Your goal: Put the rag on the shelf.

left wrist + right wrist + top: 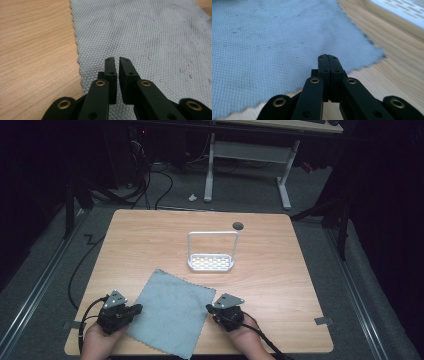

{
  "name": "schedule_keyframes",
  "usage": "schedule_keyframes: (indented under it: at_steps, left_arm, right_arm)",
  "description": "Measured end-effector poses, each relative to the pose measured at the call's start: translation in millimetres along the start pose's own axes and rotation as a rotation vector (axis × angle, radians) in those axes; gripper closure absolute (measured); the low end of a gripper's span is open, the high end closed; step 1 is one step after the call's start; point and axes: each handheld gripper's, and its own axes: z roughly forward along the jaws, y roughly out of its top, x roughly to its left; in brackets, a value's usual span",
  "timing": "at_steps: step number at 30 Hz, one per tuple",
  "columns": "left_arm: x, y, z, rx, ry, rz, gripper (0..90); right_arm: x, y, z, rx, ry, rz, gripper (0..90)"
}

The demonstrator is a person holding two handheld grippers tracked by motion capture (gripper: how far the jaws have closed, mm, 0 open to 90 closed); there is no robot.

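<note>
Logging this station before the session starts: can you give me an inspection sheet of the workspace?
Surface: wooden table, round grommet near far edge.
Job's things: grey cloth lying flat at near edge, set at a slant; white rack with tall loop handle standing beyond it, apart.
Clutter: nothing seen on the table.
Grippers: left gripper over the cloth's left edge, jaws nearly shut with a slit, holding nothing; right gripper at the cloth's right edge, jaws shut, empty.
Cables: one trails from each gripper; more on the floor at left.
Surroundings: dark room, grey floor, white desk frame behind.
</note>
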Motion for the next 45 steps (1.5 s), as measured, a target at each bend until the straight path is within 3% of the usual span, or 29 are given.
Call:
schedule_keyframes:
  at_steps: [4,8,10,15,21,29,35,45]
  left_arm:
    - [1.4,-2.6,3.4,0.017,-0.008,-0.011,85.7]
    - [-2.5,-2.5,5.0,0.018,-0.040,-0.019,86.6]
    - [-9.0,-1.6,7.5,0.020,-0.062,0.000,86.8]
    - [-38.7,4.3,21.7,0.020,-0.145,0.054,86.9]
    - [-70.7,13.2,37.3,0.029,-0.200,0.126,87.4]
    - [-99.8,17.6,47.6,0.041,-0.262,0.179,87.4]
    - [-106.4,17.1,48.5,0.044,-0.282,0.195,87.3]
    - [-116.5,17.4,52.3,0.043,-0.323,0.203,86.3]
  right_arm:
    - [6.4,3.3,15.4,0.036,0.009,-0.029,90.0]
    - [4.5,0.5,12.3,0.047,0.000,-0.029,90.0]
    - [-1.2,-4.6,6.7,0.049,-0.010,-0.018,90.0]
    - [-19.3,-18.7,-9.9,0.061,-0.044,0.007,90.0]
    - [-45.1,-43.2,-35.0,0.051,-0.095,0.066,90.0]
    - [-59.9,-64.1,-56.2,0.040,-0.128,0.103,90.0]
    - [-67.2,-60.7,-51.0,0.038,-0.166,0.071,90.0]
    - [-83.2,-51.9,-39.0,0.034,-0.207,0.086,90.0]
